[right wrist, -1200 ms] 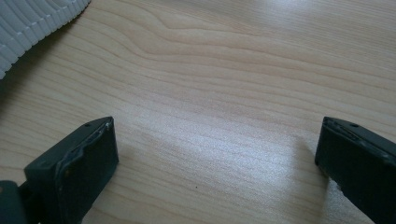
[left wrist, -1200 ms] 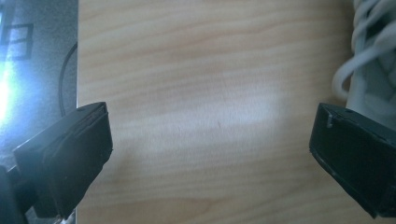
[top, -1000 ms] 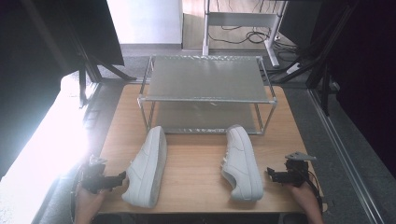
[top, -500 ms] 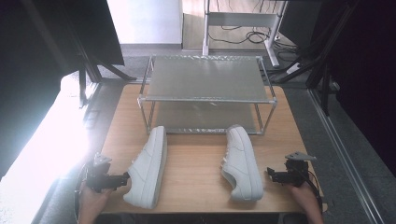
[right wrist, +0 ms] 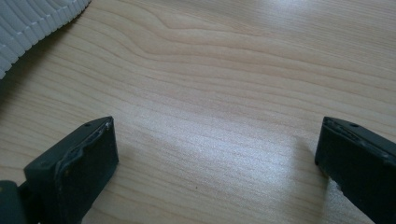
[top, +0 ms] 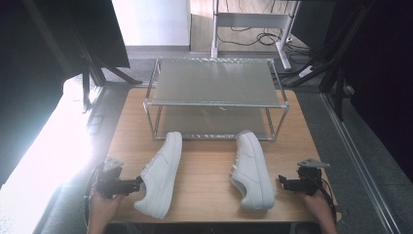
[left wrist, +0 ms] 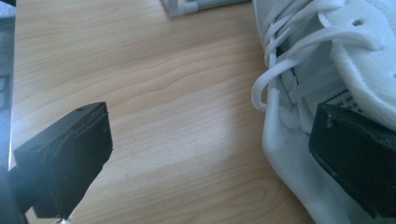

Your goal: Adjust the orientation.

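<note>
Wooden table (top: 209,170), two white laced sneakers (top: 158,174)

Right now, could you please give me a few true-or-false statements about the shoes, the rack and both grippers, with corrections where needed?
1. Two white sneakers lie on the wooden table in front of the metal rack. True.
2. The left sneaker sits on the rack's top shelf. False: it lies on the table, and that shelf is bare.
3. The left gripper is open, one jaw at the left sneaker's collar. True.
4. The right gripper is shut on the right sneaker. False: it is open, over bare wood beside that shoe.
</note>
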### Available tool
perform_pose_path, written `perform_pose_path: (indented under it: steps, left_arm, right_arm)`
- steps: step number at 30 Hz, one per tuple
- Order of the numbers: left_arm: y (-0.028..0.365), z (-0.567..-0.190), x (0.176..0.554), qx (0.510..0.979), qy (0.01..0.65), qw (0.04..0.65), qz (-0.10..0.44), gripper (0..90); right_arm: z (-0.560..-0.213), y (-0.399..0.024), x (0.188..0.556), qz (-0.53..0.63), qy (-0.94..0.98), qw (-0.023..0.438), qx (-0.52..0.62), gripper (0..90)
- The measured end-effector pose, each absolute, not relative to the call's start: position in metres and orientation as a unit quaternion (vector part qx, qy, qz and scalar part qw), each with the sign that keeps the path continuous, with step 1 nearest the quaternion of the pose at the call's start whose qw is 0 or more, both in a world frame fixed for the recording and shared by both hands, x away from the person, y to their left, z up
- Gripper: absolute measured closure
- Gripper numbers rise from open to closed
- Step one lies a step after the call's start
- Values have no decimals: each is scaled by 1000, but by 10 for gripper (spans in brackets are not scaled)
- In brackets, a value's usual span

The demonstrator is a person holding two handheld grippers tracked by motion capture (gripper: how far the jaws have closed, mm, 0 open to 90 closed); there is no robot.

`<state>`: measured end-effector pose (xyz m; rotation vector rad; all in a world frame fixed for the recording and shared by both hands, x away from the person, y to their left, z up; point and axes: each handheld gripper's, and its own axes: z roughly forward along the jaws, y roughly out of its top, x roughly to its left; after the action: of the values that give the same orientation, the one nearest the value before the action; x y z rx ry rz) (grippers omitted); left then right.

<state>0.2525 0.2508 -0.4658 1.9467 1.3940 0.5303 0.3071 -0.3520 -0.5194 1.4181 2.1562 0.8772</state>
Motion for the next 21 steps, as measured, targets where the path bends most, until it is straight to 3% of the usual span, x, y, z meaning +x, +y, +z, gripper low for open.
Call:
perform_pose_path:
  steps: [5,21]
  left_arm:
    - [242,-467,260,754,534,311,221,0]
    - [233,-465,263,753,521,350,198,0]
  right_arm:
    - [-519,-352,307,315,774,207,509,0]
    - [-519,-352,307,315,774,207,509,0]
